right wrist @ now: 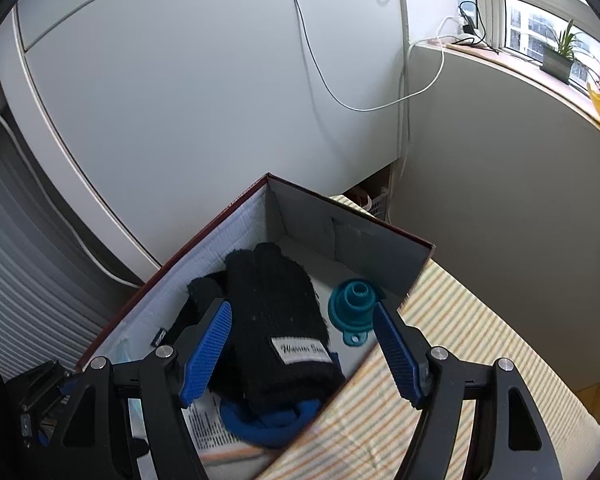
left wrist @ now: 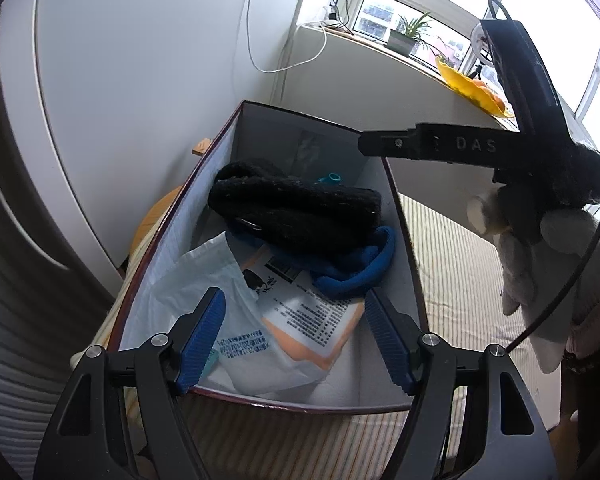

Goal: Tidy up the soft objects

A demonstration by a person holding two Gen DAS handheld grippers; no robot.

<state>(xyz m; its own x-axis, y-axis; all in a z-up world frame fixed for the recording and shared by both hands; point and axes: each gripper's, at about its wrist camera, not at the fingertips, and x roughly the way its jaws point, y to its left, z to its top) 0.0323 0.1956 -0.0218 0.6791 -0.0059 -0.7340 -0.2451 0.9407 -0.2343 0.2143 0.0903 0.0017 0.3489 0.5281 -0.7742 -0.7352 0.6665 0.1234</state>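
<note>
A cardboard box (left wrist: 404, 236) with a dark red rim stands on a striped bed; it also shows in the right wrist view (right wrist: 384, 252). Inside lie a black knitted glove (left wrist: 296, 208) (right wrist: 276, 320), a blue knitted item (left wrist: 360, 268) (right wrist: 268, 424), a white plastic bag (left wrist: 196, 296) and a printed packet (left wrist: 316, 320). My left gripper (left wrist: 296, 340) is open and empty above the box's near end. My right gripper (right wrist: 304, 352) is open and empty over the glove. In the left wrist view the right gripper's finger (left wrist: 432, 146) reaches over the box's far right corner.
A teal funnel (right wrist: 354, 300) lies in the box's far corner. The striped bed cover (left wrist: 460, 280) spreads to the right. A white wardrobe (right wrist: 180, 100) and wall stand behind the box. A windowsill holds a potted plant (left wrist: 410, 34) and a yellow dish (left wrist: 472, 88).
</note>
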